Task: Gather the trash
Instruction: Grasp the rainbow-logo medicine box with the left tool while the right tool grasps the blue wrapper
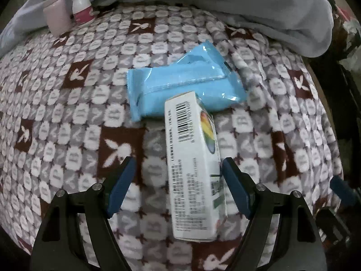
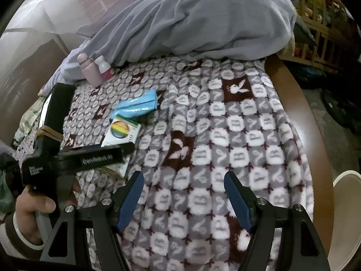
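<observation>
On the patterned blanket point(image 1: 67, 117), white box point(image 1: 194, 164) between the spread jaws of left hand-held gripper point(image 1: 178, 176), far end overlapping blue packet point(image 1: 180, 85). Right hand-held gripper point(image 2: 183, 194) apart, empty. Box print too blurred to read (bottles point(image 1: 67, 9) half cropped).

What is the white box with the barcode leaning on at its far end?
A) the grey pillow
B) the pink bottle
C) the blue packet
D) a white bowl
C: in the left wrist view the far end of the white box overlaps the blue packet on the blanket, while the pink bottle stands far off by the grey bedding.
</observation>
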A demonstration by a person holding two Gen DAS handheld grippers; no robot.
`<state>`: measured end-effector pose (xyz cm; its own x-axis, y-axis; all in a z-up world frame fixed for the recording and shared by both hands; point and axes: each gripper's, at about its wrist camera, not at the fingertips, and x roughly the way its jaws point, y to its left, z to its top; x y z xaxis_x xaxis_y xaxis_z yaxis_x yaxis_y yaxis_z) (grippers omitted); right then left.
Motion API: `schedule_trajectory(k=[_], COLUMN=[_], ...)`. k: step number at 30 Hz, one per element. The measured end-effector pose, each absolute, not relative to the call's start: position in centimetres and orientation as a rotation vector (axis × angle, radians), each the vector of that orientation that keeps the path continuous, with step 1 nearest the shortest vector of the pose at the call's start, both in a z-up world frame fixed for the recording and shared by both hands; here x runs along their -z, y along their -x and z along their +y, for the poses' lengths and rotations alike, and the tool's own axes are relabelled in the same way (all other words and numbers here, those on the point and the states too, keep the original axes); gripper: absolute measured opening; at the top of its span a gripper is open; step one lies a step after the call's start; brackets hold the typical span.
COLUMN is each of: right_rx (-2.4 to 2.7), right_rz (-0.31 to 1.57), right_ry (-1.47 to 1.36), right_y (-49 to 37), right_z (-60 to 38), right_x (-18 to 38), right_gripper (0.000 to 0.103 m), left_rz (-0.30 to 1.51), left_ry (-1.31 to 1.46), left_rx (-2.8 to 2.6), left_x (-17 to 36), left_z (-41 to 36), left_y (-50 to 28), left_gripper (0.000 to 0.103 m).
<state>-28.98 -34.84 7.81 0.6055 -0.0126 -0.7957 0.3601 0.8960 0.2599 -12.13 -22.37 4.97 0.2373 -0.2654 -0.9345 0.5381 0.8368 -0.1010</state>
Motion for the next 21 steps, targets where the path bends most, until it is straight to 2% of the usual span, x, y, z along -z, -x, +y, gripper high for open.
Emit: schedule_trajectory(k=[1, 2, 3, 4, 7, 13, 21], right_rx=[0.225, 0.225, 0.223, 0.221, 0.212, 0.155, 0.068], right_rz=[0.902, 0.901, 0.898, 0.897, 0.904, 0.924, 0.970], right_ry=[-0.421, -0.424, -0.428, -0.428, -0.417, -0.428, -0.415], right_y=[29.0, 28.9, 28.9, 28.8, 28.2, 26.2, 23.6], right_z=[-34.9, -34.9, -34.9, -34.9, -34.6, -33.2, -31.3], right_x=[-7.8, -7.9, -7.9, -7.9, -7.8, -6.9, -6.1], right_gripper=[0.071, 0.071, 0.071, 0.071, 0.071, 0.071, 0.071], left_rz=[1.215, 1.210, 1.218, 1.239, 1.263, 1.129, 1.058], left_ry=[-0.268, -0.272, -0.284, -0.292, -0.267, -0.318, -0.321], left_rx=[0.563, 0.565, 0.568, 0.579, 0.648, 0.568, 0.494], left_x=[-4.9, -4.9, -4.8, -4.7, -5.0, -8.1, -7.5], left_z=[-22.1, -21.7, -21.2, -20.7, -17.7, -14.2, -19.1], left_y=[12.1, 12.2, 12.2, 12.4, 12.7, 10.1, 1.8], left_gripper=[0.073, 0.060, 0.028, 0.025, 0.025, 0.025, 0.025])
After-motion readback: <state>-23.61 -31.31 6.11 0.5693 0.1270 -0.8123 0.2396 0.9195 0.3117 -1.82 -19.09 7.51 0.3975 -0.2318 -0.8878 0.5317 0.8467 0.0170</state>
